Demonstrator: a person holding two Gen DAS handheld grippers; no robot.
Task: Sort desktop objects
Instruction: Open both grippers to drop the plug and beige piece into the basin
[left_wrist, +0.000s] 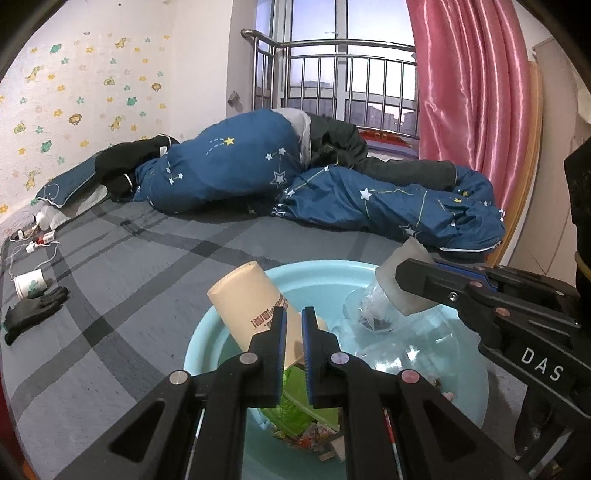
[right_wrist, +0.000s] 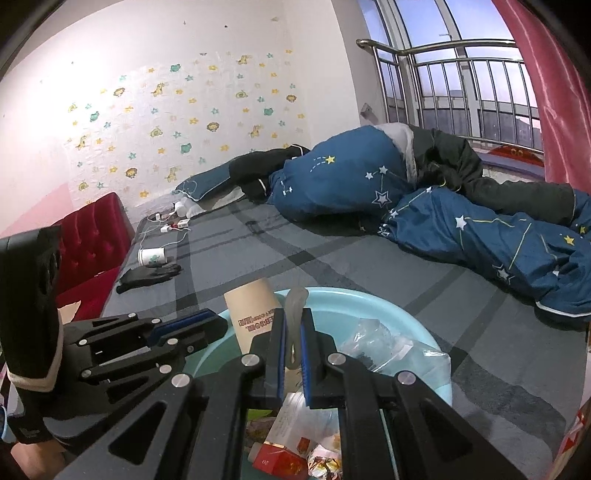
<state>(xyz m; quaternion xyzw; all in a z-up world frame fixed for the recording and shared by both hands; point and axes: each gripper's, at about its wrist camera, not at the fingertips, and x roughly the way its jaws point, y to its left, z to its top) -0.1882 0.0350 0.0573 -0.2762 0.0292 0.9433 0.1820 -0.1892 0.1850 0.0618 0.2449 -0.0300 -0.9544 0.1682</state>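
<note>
- The right gripper (right_wrist: 292, 347) is closed on the frosted cap (left_wrist: 402, 280) of a clear plastic bottle (left_wrist: 391, 332), held over the light blue round basin (left_wrist: 207, 339).
- The bottle looks light and slippery; the cap is the firmest hold.
- The left gripper (left_wrist: 293, 345) is nearly closed and empty.

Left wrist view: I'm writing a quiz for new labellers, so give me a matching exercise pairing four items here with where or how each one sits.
Things:
1. beige cup
2. clear bottle
3. black glove
4. white paper cup

States:
A. tipped on its side on the grey sheet
B. leaning inside the blue basin
C. lying limp and flat on the sheet
D. gripped at its cap by the right tool

Pairs: 1-B, 2-D, 3-C, 4-A
</note>
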